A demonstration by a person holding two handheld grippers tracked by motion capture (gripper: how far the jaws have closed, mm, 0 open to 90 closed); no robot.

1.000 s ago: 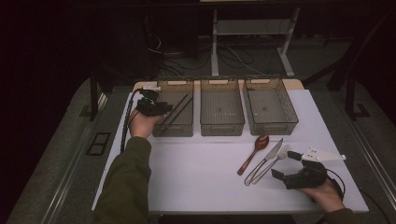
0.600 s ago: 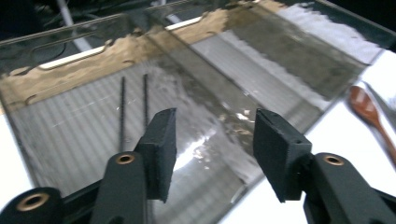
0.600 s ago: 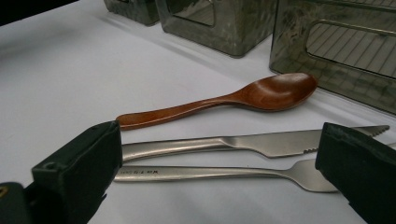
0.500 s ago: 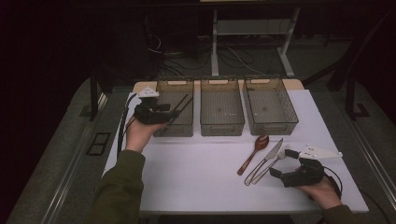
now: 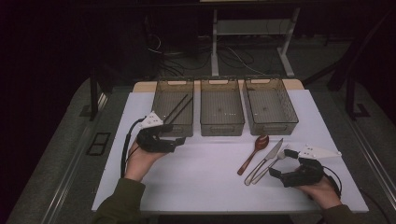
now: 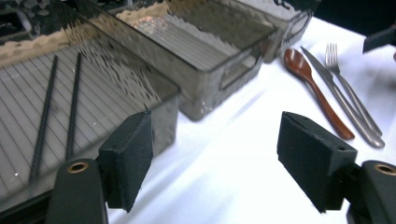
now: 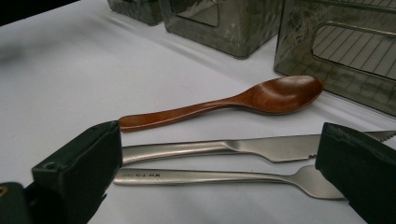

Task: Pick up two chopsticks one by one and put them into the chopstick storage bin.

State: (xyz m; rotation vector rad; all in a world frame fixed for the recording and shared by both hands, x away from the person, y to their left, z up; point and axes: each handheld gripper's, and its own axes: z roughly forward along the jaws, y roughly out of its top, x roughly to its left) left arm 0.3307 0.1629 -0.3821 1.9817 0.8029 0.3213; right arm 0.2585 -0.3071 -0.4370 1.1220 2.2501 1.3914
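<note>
The left claw (image 5: 176, 140) has just been opening, nothing between its jaws, at the near end of the left bin (image 5: 161, 95), which holds two black chopsticks (image 6: 58, 109). The right claw (image 5: 282, 163) gapes empty beside one fork (image 5: 267, 166), one knife (image 5: 270, 156) and one wooden spoon (image 5: 252, 153) on the tabletop (image 5: 205, 177). Three bins stand in a row.

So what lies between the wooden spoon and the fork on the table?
The knife lies between the wooden spoon and the fork, all three side by side on the white table; the right gripper view shows it clearest.
</note>
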